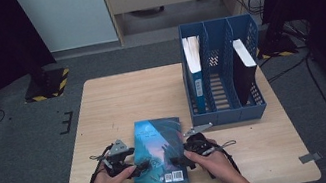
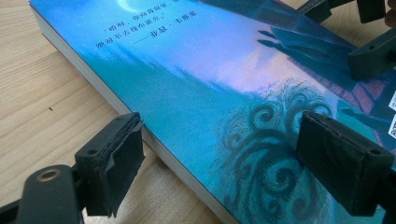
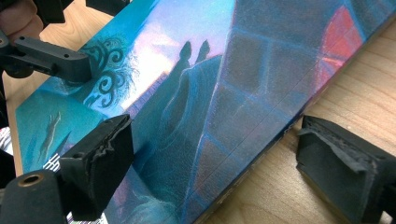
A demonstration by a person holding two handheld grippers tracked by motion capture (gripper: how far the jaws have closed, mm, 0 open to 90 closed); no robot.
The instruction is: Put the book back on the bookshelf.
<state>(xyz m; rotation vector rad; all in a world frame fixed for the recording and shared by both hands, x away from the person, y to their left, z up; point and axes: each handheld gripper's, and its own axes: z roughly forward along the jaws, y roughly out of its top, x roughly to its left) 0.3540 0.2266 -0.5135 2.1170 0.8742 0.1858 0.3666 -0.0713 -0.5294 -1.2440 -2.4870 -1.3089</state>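
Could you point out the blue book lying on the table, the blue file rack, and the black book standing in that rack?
Blue book (image 1: 158, 145), high view, middle of its cover.
File rack (image 1: 228, 115), high view, its low front wall.
Black book (image 1: 243, 80), high view, its dark side face in the right compartment.

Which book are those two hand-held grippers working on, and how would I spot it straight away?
Start at the wooden table and look to its near edge, away from the blue file rack at the far right. There the teal paperback lies flat, between the left gripper and the right gripper. The rack's books stand upright; this one shows its blue-green illustrated cover and a barcode.
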